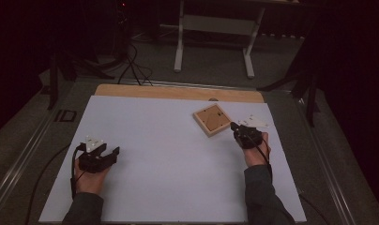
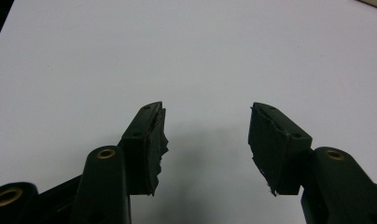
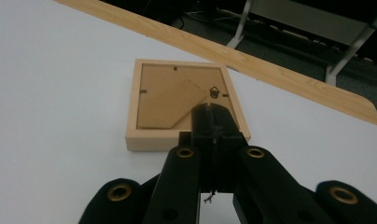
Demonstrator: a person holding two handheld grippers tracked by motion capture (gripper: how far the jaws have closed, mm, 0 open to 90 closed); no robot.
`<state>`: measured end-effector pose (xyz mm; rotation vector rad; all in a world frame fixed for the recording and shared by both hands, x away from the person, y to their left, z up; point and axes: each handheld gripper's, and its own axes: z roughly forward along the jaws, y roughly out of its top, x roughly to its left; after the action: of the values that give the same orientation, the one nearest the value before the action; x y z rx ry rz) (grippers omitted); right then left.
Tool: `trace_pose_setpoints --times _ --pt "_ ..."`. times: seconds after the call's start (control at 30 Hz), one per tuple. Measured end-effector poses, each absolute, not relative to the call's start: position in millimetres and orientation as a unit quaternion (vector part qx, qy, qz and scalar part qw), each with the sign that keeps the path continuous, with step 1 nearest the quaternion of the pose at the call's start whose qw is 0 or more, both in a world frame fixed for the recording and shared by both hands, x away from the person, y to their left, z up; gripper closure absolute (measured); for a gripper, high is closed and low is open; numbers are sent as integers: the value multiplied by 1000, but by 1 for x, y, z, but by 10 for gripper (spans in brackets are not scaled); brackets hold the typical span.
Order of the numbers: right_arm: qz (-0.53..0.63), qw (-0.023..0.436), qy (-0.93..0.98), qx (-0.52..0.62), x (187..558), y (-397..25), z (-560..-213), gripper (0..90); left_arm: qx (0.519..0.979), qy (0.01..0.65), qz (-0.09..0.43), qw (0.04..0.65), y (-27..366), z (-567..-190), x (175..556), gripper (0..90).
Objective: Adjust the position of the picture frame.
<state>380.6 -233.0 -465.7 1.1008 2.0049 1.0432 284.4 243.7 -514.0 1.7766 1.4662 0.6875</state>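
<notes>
A: Where the desk [image 1: 169, 164] runs toward its far right corner, what lies there?

B: A small wooden frame [image 1: 212, 120], flat and back side up, near the far edge and turned at an angle to it. In the right gripper view the frame [image 3: 177, 100] shows a raised wooden rim around a brown backing board, with a small metal hanger on the board near one corner.

A: Is anything inside the rim besides that board?

B: Just the board, a diagonal crease across it, and little tabs at its edges.

A: And the right claw [image 1: 236, 127]?

B: Its jaws are pressed together with no gap, nothing between them. The tips sit at the near edge of the frame; whether they touch it, I cannot tell. The right claw [image 3: 213, 122] overlaps the rim in its own view.

A: The left claw [image 1: 109, 151]?

B: Spread wide, holding nothing, near the left edge of the desk, well apart from the frame. The left claw [image 2: 206, 116] has bare white surface between its jaws.
</notes>
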Motion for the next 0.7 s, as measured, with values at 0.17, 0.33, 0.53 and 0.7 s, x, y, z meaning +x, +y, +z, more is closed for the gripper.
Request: trace_pose_setpoints --times 0.17,0.33,0.53,0.7 --pt "387 301 765 417 393 -223 -473 898 688 569 267 363 244 -514 284 455" --pt "380 287 770 424 404 -216 -483 898 688 569 267 363 244 -513 284 456" --pt "373 268 771 440 419 -213 -495 898 687 569 268 365 245 -513 284 456" --pt "371 259 771 448 425 -211 -500 898 686 569 268 366 245 -512 284 456"
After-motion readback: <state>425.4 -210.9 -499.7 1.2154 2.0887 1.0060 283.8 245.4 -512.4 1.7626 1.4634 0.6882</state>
